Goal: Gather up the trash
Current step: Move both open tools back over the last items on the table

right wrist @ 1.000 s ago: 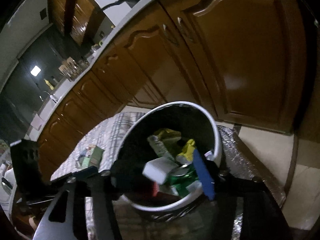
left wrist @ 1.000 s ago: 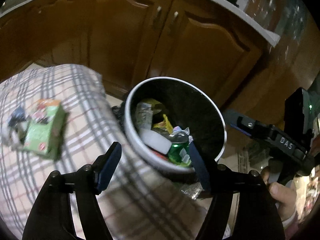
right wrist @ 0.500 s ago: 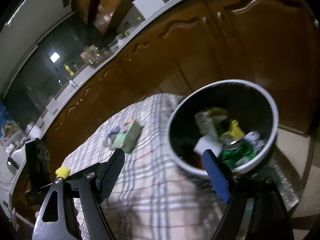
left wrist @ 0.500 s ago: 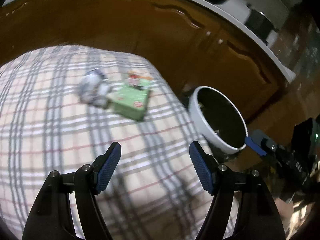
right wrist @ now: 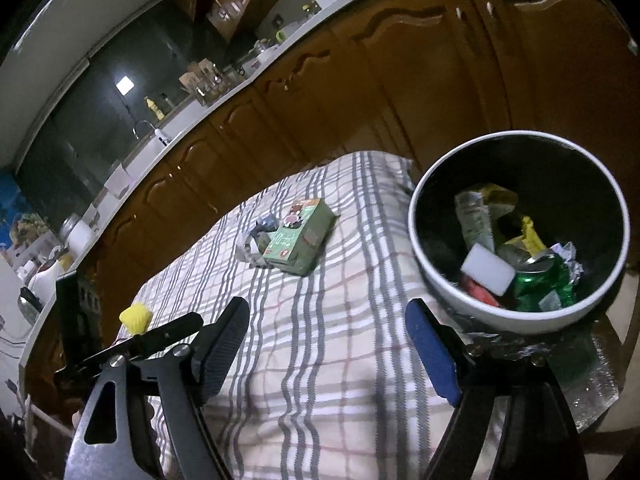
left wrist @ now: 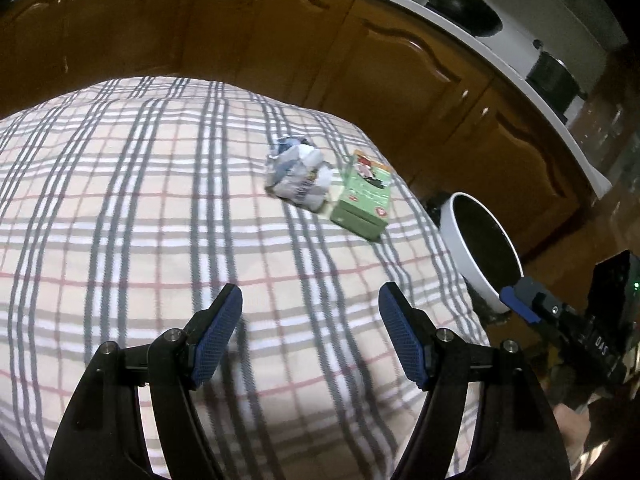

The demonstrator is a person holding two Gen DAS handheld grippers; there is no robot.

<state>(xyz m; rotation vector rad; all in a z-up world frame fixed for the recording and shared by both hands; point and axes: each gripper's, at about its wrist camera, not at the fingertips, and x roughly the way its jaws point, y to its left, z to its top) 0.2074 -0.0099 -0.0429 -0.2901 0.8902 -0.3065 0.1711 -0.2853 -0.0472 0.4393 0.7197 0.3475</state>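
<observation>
Both of my hand-held grippers have swung away from the bin point(right wrist: 520, 316) toward the checked counter point(left wrist: 120, 220). My left hand-held gripper point(left wrist: 310, 336) gapes empty; the right hand-held gripper point(right wrist: 328, 344), jaws just widened, holds nothing. The green carton point(left wrist: 362, 200) and crumpled wrapper point(left wrist: 298, 174) lie touching, next to collect.

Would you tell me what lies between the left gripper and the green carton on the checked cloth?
Only bare checked cloth lies between the left gripper and the green carton, as the left wrist view shows.

left gripper point(left wrist: 310, 332) empty, right gripper point(right wrist: 326, 352) just widened
</observation>
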